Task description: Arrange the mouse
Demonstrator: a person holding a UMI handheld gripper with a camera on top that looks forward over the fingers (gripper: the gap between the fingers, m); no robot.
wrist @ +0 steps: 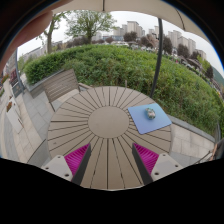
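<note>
Background: a wide green hedge (120, 70) runs behind the terrace, with trees (88, 22) and city buildings (150, 35) beyond it. A thin tree trunk (158, 60) rises in front of the hedge, to the right.

Terrace: a wooden bench (60, 85) stands left of the table, near the hedge.

Work surface: a round, slatted wooden tabletop (100, 125) lies directly ahead of the tool.

On it, right of centre and beyond the right finger, lies a light blue square mouse pad (148, 118). A small grey mouse (151, 113) rests on the pad, toward its far side.

Tool (112, 160): fingers apart, holding nothing, magenta pads (76, 157) facing inward, poised over the near edge of the tabletop. The mouse lies well apart from both fingers.
</note>
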